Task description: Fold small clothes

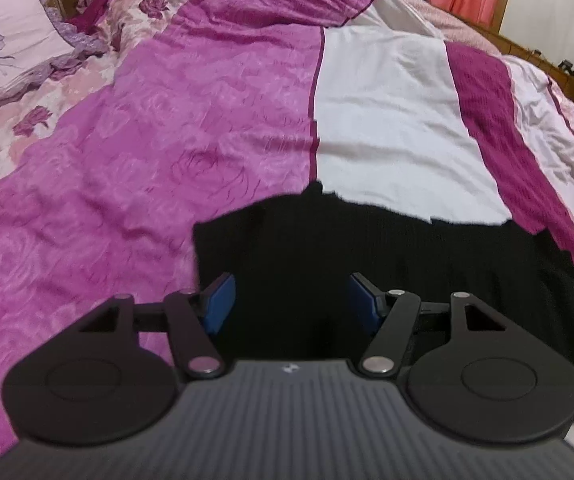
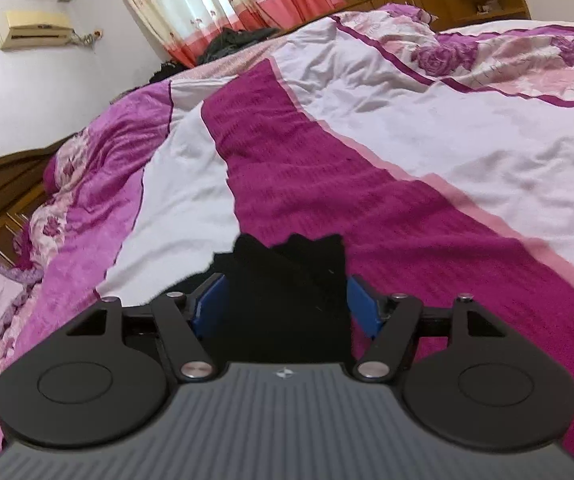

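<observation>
Both tools are hovering with jaws spread wide, gripping nothing: left gripper and right gripper are straddling the black garment, lying on the quilt's near edge (lining up opposite ends, probably).

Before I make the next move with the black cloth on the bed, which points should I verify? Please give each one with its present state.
1. Left gripper is open: ok, blue pads stand wide apart.
2. Right gripper is open: ok, same wide gap.
3. Black garment lies between the fingers of each gripper: ok in both wrist views.
4. Garment is gripped: not ok, no pad presses on it.
5. Garment lies flat on the bedspread: cannot tell; its far edge looks uneven and folds do not show in the black.
6. Bedspread beyond the garment is free for folding: ok, only wrinkled fabric there.
</observation>
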`<state>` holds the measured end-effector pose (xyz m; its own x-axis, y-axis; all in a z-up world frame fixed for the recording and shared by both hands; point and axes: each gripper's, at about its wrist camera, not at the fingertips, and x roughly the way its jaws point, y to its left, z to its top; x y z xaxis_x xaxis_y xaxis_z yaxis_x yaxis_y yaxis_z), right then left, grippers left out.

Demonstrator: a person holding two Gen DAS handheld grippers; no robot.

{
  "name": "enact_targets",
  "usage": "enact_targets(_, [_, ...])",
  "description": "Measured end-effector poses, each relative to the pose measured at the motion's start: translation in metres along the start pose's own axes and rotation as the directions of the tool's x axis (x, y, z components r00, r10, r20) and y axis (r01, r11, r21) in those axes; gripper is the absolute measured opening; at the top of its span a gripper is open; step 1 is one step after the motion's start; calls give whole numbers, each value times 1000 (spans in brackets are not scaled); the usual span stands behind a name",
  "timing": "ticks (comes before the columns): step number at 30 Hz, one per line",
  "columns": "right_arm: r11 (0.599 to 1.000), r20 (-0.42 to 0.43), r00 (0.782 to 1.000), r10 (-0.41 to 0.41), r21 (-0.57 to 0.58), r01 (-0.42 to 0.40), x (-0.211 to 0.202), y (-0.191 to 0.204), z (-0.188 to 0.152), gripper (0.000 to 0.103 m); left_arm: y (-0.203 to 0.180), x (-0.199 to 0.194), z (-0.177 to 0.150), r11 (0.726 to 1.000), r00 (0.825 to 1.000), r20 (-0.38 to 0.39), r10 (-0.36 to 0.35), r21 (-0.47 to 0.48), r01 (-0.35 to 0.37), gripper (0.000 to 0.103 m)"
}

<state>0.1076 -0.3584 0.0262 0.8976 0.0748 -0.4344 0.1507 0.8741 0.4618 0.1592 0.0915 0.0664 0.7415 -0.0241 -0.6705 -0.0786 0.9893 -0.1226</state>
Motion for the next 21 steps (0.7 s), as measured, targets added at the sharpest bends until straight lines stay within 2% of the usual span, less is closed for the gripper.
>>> enact_targets(12, [998, -73, 997, -23, 63, 27, -29, -33, -29, 73, -5, -25, -28, 999, 995, -86, 40, 11, -39, 64])
enact_targets(21, [1000, -135, 990, -27, 10, 29, -33, -21, -37, 74, -16, -36, -49, 1000, 991, -135, 10, 24, -7, 64])
